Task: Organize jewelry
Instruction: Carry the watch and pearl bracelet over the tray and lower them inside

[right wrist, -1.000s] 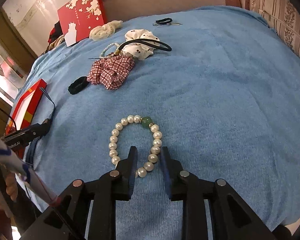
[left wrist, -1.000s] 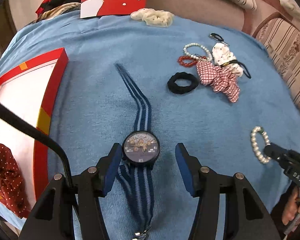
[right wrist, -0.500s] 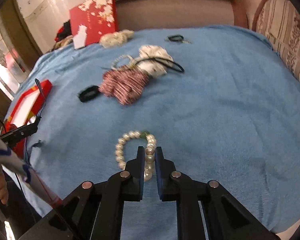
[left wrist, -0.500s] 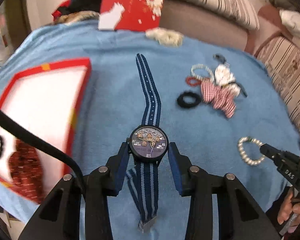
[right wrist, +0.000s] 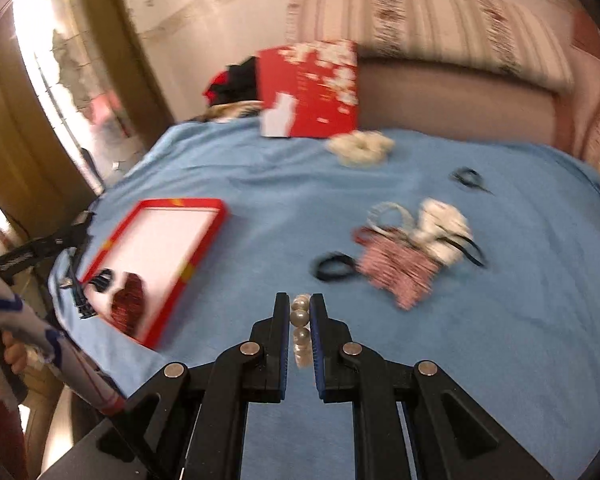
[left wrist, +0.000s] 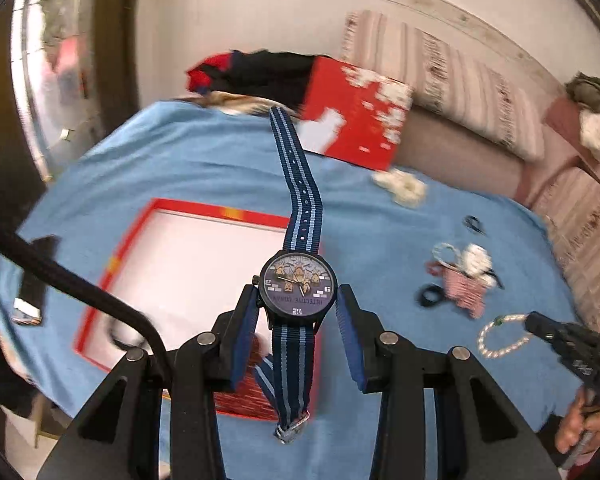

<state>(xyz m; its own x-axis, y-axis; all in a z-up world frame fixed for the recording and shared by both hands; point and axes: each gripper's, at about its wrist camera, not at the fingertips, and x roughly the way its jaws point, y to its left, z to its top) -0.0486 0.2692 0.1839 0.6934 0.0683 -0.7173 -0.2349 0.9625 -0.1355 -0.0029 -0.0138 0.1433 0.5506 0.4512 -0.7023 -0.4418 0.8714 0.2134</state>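
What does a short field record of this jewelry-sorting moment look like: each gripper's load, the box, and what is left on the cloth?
left gripper: shut on wristwatch, striped strap hanging below
right gripper: shut on pearl bracelet
red box: open on blue cloth, dark red scrunchie inside
left on cloth: plaid scrunchie, black hair tie, cream scrunchie, white scrunchie
image quality: motion-blurred

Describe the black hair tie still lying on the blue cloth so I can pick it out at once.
Start from the blue cloth and find the heap right of the red-rimmed tray. The black hair tie lies just left of the red checked scrunchie. It is a plain black ring, unlike the patterned fabric and beads beside it.
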